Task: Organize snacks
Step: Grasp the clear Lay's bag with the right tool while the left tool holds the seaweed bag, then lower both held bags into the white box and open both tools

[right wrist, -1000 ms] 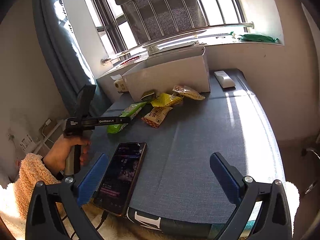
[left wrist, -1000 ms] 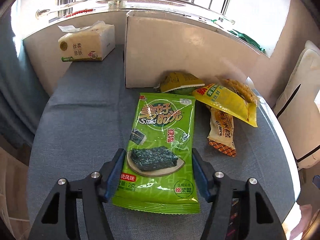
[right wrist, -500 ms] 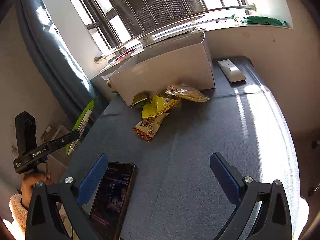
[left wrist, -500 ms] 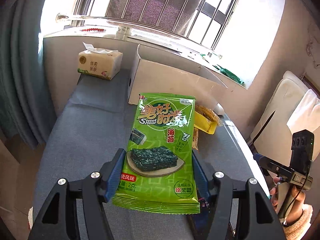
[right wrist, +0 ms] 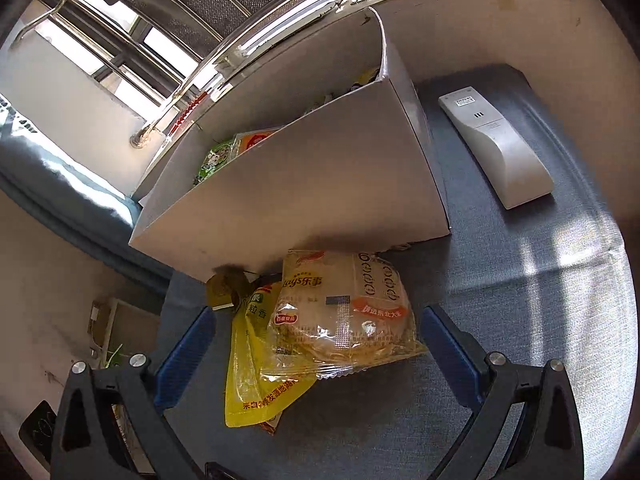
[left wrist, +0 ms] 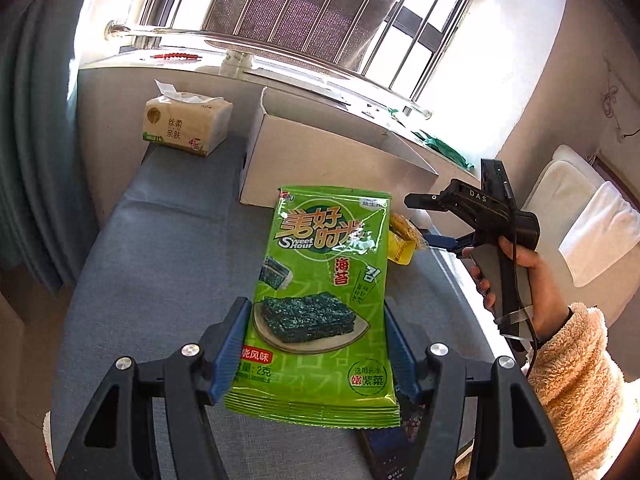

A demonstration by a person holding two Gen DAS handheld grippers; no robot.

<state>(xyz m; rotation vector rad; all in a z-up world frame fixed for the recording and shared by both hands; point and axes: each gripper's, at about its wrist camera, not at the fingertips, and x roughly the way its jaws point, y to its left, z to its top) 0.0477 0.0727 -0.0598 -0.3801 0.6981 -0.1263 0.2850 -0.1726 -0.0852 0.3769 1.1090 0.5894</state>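
Left gripper (left wrist: 318, 354) pinches light, crinkly seaweed pack (left wrist: 324, 300) by its side edges; right gripper (right wrist: 316, 354) gapes around Lay's bag (right wrist: 344, 316), fragile, grip lightly mid-bag.

Right tongs (right wrist: 316, 348) moved over Lay's bag (right wrist: 344, 316).

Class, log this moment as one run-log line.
left gripper: shut on seaweed packet, lifted | right gripper: open, around Lay's bag | white box: holds snacks

The left tool (left wrist: 318, 348) grips a green seaweed packet (left wrist: 324, 304) by its sides, raised above the blue bench (left wrist: 160, 264). Beyond stand a white box (left wrist: 332, 164) and tissue pack (left wrist: 186, 124). A hand (left wrist: 520, 280) holds the right tool (left wrist: 444, 240) near yellow snacks (left wrist: 402, 236).
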